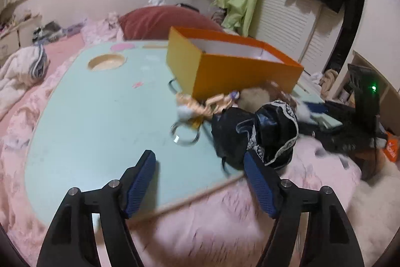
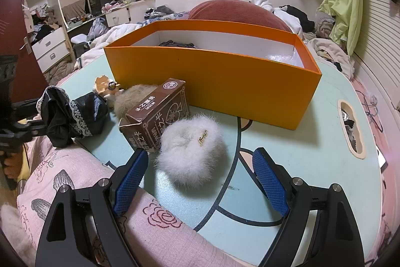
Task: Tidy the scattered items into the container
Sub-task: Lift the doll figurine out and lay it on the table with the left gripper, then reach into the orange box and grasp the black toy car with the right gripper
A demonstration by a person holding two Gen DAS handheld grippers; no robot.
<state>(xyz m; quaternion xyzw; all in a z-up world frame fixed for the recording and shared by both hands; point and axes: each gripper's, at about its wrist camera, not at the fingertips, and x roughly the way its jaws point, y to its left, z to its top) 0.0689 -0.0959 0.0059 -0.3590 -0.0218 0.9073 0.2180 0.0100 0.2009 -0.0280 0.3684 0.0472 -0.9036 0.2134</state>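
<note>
Pale-green counter (image 2: 312, 142) on the bed: pick-up step, orange box (image 2: 212, 89) standing mid-counter.
Both jaws gape, holding nothing; your right gripper (image 2: 200, 174) brackets the white fluffy scrunchie (image 2: 192, 157), so close gently, while your left gripper (image 1: 200, 167) nears the black lace cloth (image 1: 255, 131).

Left wrist view motion-blurred — small items (image 1: 200, 106) beside orange box (image 1: 240, 76) indistinct; dark object (image 2: 176, 43) inside box mostly hidden by its wall.

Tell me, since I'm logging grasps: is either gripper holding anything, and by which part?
Nothing is held. The left gripper is open over the table edge beside the black scrunchie; the right gripper is open around the white scrunchie, not touching it.
</note>
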